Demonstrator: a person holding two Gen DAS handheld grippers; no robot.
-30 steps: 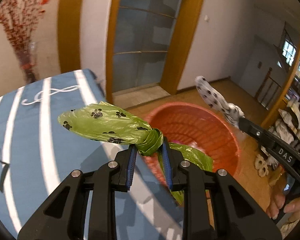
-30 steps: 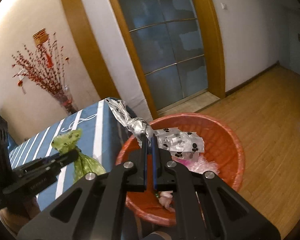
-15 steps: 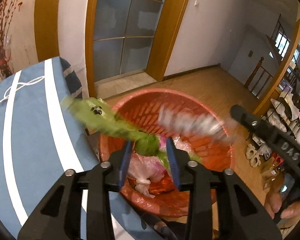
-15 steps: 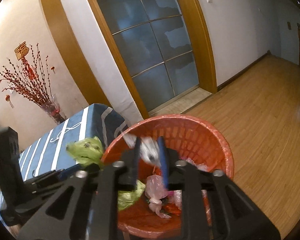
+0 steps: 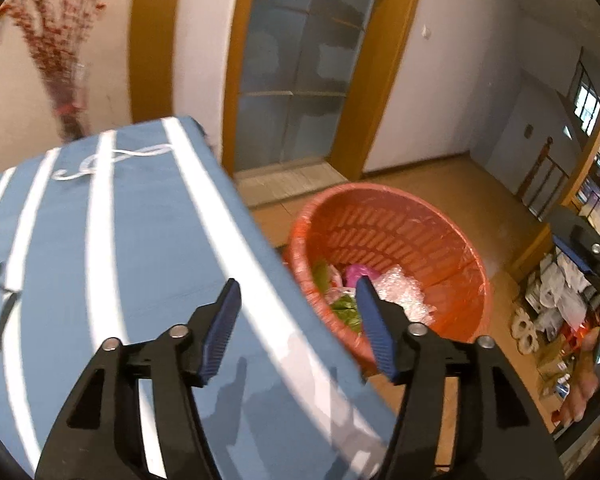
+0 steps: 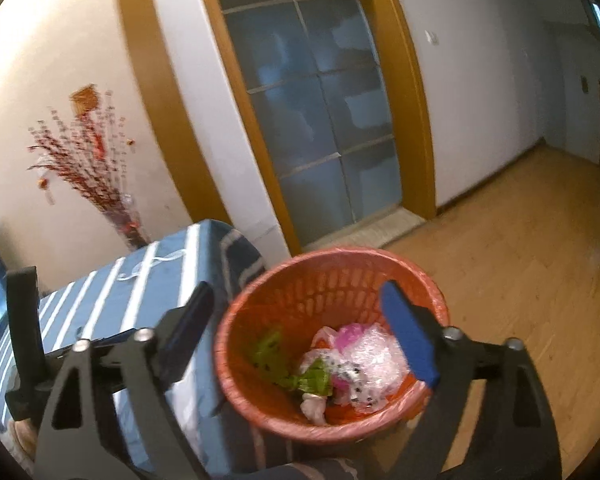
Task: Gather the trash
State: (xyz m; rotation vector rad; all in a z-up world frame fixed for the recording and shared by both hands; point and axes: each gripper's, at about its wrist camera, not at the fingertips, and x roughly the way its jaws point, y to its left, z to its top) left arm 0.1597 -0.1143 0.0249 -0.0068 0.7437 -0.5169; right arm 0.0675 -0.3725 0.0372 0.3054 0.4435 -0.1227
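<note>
The red basket (image 6: 332,344), standing on the floor beside the striped table (image 5: 112,240), is holding the green bag (image 6: 276,360), the spotted bag (image 6: 352,376) and other wrappers, while the left gripper (image 5: 296,292) and right gripper (image 6: 296,300), jaws just opening, are hanging released and empty above.

Trash (image 6: 332,368) in basket (image 6: 260,408) (beside table (image 6: 148,296))

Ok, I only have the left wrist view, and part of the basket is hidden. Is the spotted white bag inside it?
Observer: Yes, the spotted white bag lies in the basket, next to the bubble wrap.
Operator: And the green one?
Observer: The green bag is in there too, low on the left side.
Operator: Is the right gripper free?
Observer: The right gripper has just been opening. Its fingers stand wide with nothing between them.
</note>
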